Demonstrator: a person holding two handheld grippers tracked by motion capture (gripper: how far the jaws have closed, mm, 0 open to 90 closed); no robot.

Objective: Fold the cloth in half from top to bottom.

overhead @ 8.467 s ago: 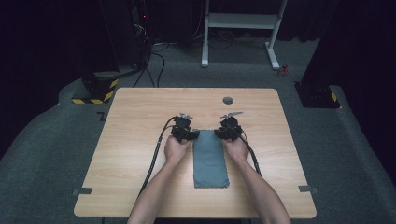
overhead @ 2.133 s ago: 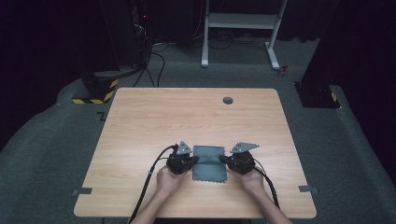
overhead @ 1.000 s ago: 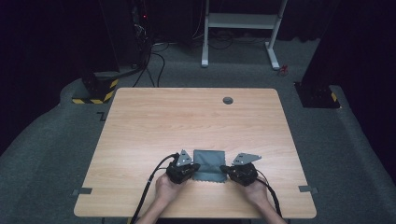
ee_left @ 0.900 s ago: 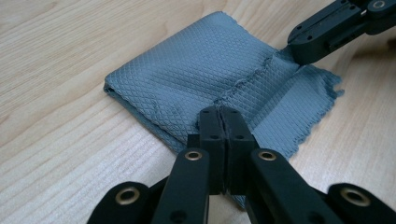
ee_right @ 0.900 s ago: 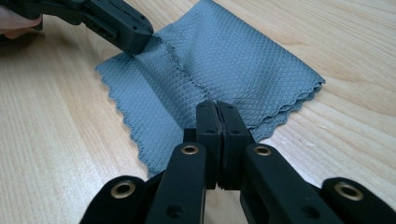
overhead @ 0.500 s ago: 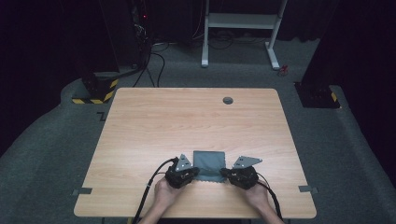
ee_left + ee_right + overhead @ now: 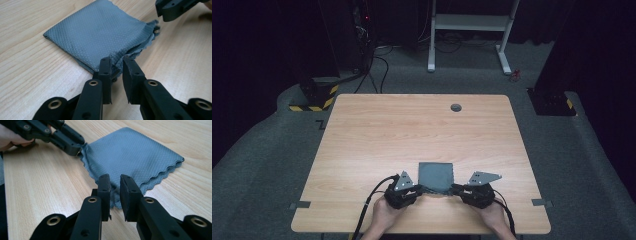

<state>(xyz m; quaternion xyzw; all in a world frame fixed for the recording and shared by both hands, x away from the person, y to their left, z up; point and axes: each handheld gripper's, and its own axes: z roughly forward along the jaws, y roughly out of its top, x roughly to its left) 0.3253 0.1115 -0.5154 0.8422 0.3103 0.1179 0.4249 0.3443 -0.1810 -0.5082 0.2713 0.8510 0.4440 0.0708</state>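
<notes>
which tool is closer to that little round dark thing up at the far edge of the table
Right, slightly. The round dark thing sits right of centre by the far edge; the right tool is almost straight below it, the left tool farther left.

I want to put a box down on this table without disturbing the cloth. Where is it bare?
The table is bare from the grommet hole down to the folded grey cloth, and along both side edges. The near edge is crowded: left gripper and right gripper flank the cloth.

A folded grey cloth (image 7: 100,35) is seen lying on the wooden counter (image 7: 30,72). Its near corner is rumpled between the slightly parted jaws of the left hand-held gripper (image 7: 117,63), which have just been opening. The other hand-held gripper (image 7: 175,8) is seen at the far right.
</notes>
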